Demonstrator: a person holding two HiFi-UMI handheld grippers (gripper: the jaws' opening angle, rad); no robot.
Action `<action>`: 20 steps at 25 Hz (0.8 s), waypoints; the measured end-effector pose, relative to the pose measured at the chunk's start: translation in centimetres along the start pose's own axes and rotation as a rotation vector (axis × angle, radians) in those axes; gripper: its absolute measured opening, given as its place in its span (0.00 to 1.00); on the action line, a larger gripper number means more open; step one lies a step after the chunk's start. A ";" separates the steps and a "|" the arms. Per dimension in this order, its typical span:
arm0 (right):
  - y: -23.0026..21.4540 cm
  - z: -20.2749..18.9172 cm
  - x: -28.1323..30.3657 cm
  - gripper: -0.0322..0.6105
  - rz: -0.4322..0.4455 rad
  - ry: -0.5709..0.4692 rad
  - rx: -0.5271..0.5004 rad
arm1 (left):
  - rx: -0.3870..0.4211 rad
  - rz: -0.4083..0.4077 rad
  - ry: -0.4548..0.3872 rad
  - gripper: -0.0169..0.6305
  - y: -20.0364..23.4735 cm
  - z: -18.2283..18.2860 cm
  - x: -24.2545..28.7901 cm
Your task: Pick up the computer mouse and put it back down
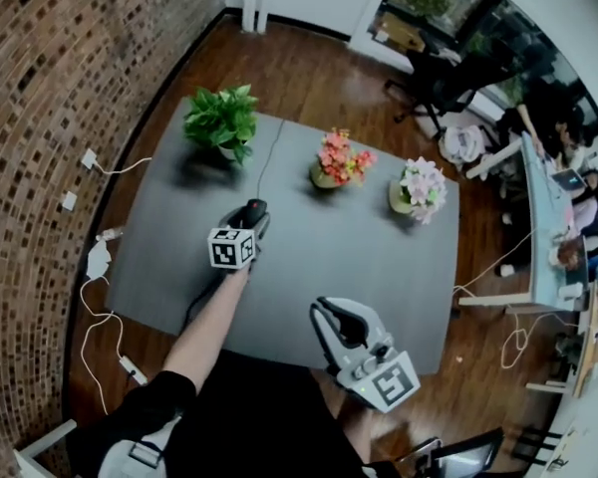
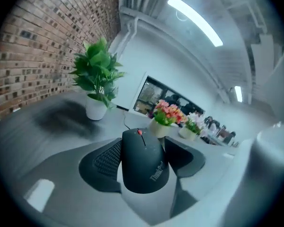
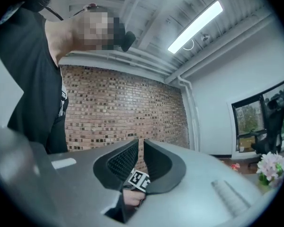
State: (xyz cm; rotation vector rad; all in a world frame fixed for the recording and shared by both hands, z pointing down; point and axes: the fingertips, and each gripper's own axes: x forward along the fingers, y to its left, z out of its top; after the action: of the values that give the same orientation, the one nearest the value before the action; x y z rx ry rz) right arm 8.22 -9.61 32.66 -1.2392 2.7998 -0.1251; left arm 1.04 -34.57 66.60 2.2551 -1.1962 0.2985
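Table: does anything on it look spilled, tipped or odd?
Nothing stands out. The green plant, pink flowers and white flowers stand upright on the table; the mouse sits between the jaws of the left gripper.

Cool, even light reaches my feed from ceiling strip lights [image 3: 194,26]. The green plant [image 2: 97,77] throws a soft shadow on the bench [image 2: 23,131]. Every view bows hard toward dark corners. I see the computer mouse [image 2: 142,162] crisp and the background soft.

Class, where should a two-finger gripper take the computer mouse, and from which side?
Probably pinch the computer mouse across its two long sides, coming from its rounded rear end, opposite the cable; the sides are nearly parallel, the top domed.
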 end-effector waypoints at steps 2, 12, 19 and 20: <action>0.9 -0.4 0.2 0.07 -0.018 0.030 0.008 | 0.029 0.102 0.106 0.47 2.7 -4.4 3.2; 5.5 -2.7 2.0 0.07 -0.122 0.207 -0.034 | 0.248 0.202 0.275 0.52 3.0 -8.5 7.8; 9.5 -4.8 3.6 0.07 -0.006 0.299 -0.096 | 0.275 0.185 0.112 0.73 5.3 -7.1 0.3; 9.9 -5.0 3.5 0.07 0.038 0.304 -0.105 | 0.249 0.203 0.070 0.73 6.4 -7.2 -3.1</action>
State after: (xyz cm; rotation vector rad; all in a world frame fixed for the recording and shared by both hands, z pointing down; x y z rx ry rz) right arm -1.94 -5.34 36.40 -1.2867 3.1238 -0.1804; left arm -5.48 -31.15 73.55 2.3095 -1.4199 0.6314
